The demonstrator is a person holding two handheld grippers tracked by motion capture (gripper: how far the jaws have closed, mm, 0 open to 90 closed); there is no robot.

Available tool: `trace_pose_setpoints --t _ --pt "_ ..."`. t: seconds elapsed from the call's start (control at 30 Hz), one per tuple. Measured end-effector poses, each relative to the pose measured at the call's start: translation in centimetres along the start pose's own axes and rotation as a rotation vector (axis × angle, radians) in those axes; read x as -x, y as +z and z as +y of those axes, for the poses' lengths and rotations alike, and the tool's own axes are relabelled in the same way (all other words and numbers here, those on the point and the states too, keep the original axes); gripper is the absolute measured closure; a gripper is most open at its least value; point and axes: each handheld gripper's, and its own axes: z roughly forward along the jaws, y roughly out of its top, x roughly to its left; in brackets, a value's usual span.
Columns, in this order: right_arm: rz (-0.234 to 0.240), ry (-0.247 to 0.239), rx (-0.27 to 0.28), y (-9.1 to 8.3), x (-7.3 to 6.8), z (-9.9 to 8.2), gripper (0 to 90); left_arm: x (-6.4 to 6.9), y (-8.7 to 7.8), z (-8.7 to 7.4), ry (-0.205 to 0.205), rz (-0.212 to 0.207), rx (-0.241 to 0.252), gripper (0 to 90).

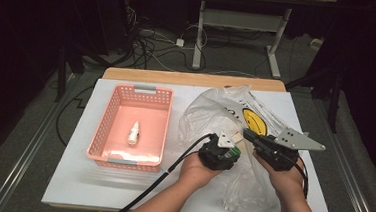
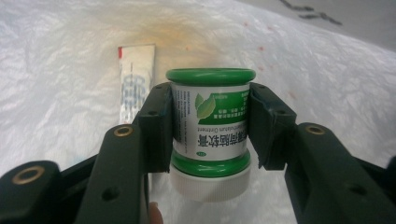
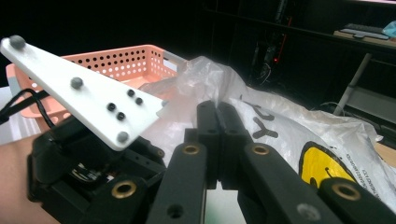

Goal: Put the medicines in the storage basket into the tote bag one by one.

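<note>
Your left gripper (image 2: 210, 133) is clamped on a green-lidded jar (image 2: 209, 130) inside the mouth of the plastic bag (image 1: 220, 113); your right gripper (image 3: 218, 140) pinches the bag's edge, jaws closed on the film. This looks like the unpacking step. Next, lift the jar clear of the bag and carry it left to the pink basket (image 1: 104, 125), setting it beside the small bottle (image 1: 133, 133).

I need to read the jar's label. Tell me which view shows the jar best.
The left gripper view: the green-lidded jar sits close up between the left tongs, pads on its sides, label facing the camera. In the high view a green bit at the left tongs may be the jar, too small to read. The right gripper view adds nothing on it.
</note>
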Motion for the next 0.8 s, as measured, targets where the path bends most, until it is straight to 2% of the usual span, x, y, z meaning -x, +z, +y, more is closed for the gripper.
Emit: trace_pose_setpoints --t 0.27,0.3,0.4,0.53,0.8 --pt "-0.001 0.002 0.002 0.0 0.2 -0.1 90.0 0.2 1.8 1.0 -0.008 0.024 0.024 53.8" --pt "-0.002 0.004 0.001 0.0 0.2 -0.1 90.0 0.1 1.9 1.0 0.004 0.027 0.016 53.8" --pt "-0.004 0.004 0.0 0.0 0.3 -0.1 90.0 0.0 2.5 1.0 -0.012 0.035 0.03 53.8" --pt "-0.002 0.004 0.001 0.0 0.3 -0.2 90.0 -0.1 3.3 0.8 -0.022 0.037 0.023 53.8" --pt "-0.003 0.007 -0.001 0.0 0.3 -0.2 90.0 0.2 3.3 0.6 0.004 0.04 0.021 53.7"
